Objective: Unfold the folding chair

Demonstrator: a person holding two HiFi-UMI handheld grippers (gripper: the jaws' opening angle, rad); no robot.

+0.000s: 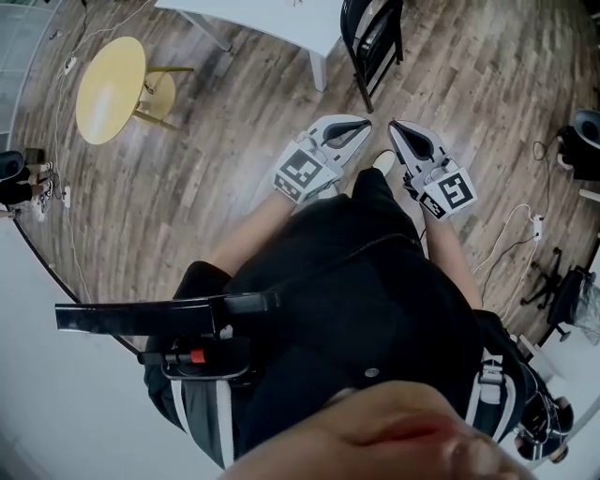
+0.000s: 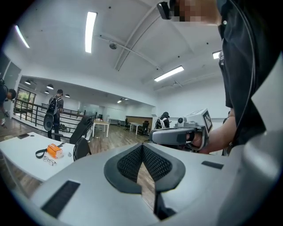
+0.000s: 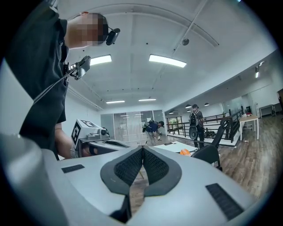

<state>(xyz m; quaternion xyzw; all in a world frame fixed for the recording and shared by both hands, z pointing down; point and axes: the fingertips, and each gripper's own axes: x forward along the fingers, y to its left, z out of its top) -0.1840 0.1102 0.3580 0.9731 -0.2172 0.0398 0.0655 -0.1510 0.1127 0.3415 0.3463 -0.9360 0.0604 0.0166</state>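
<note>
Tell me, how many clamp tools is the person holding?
2. The left gripper sits near the head view's centre; the right gripper is just to its right, tips close together. No more in view.

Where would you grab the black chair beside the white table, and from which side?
Likely a thin frame tube of the black chair, approached from the person's side: it stands upright straight ahead, with the white table close beside it.

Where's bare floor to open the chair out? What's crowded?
Free: wood floor between yellow round table and left hand-held gripper; also floor right of the black chair. Crowded: chair stands close beside the white table; cables along the right edge.
</note>
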